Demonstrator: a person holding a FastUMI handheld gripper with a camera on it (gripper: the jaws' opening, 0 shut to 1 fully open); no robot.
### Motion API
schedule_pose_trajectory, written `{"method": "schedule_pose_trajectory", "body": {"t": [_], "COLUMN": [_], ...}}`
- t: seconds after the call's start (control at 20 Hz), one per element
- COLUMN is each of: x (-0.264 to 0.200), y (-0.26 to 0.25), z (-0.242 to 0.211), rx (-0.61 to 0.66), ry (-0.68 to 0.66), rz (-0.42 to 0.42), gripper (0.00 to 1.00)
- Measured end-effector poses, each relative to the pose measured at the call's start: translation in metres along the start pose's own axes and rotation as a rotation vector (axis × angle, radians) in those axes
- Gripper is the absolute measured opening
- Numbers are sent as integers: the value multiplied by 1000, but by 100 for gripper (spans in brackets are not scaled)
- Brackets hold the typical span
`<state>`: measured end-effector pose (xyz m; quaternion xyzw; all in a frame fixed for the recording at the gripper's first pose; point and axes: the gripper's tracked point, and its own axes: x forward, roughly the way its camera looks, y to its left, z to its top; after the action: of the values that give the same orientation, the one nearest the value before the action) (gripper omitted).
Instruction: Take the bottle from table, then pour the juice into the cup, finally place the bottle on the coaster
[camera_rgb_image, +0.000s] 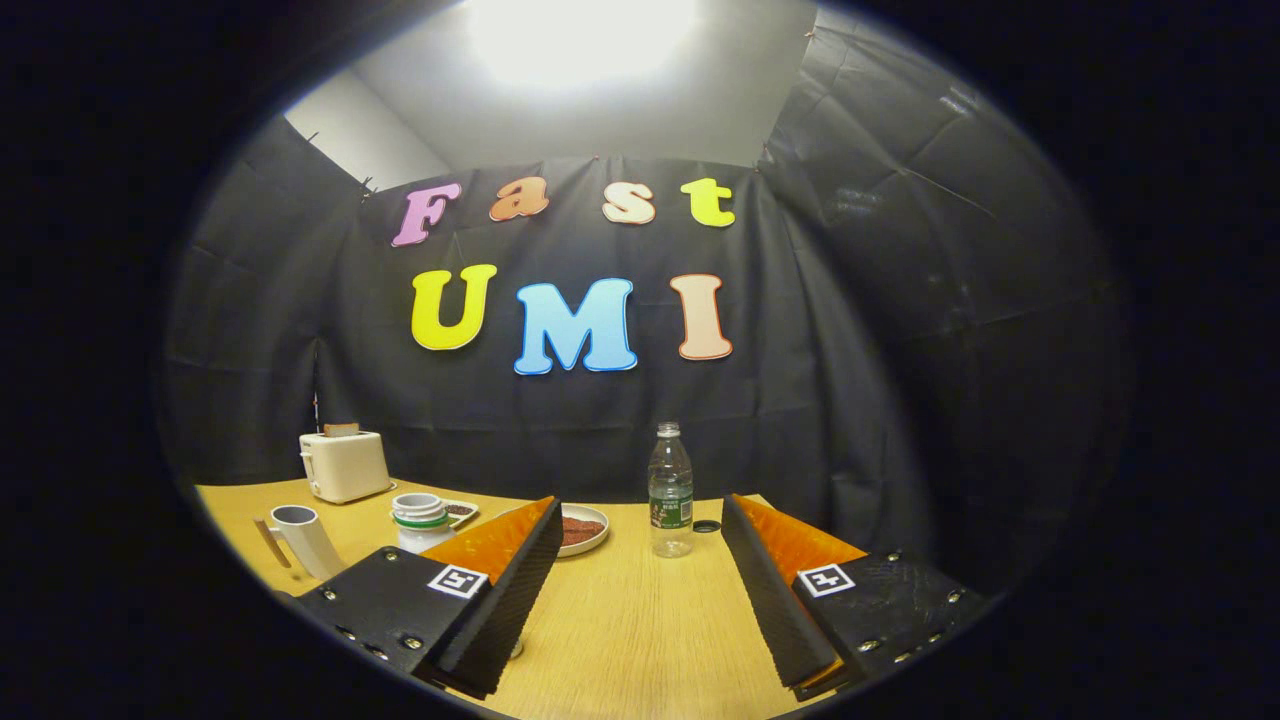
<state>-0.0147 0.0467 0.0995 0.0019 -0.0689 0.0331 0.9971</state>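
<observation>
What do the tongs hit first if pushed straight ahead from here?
Probably the bottle. The tongs are open over the table, and the bottle stands upright just ahead, slightly toward the right finger. A plate sits beyond the left finger, off that line. Depth is hard to judge.

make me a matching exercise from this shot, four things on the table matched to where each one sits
Things:
1. bottle
2. toaster
3. grey cup
4. plate

Places:
A. far corner, against the black cloth
B. just beyond the left finger's tip
C. beyond the open jaws, upright, nearer the right finger
D. beside the left finger, in front of the toaster

Pairs: 1-C, 2-A, 3-D, 4-B
</observation>
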Motion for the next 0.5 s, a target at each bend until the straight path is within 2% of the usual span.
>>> {"method": "schedule_pose_trajectory", "body": {"t": [0.5], "x": [-33], "y": [51], "z": [-4], "rx": [27], "ry": [24], "rz": [93], "gripper": [97]}}
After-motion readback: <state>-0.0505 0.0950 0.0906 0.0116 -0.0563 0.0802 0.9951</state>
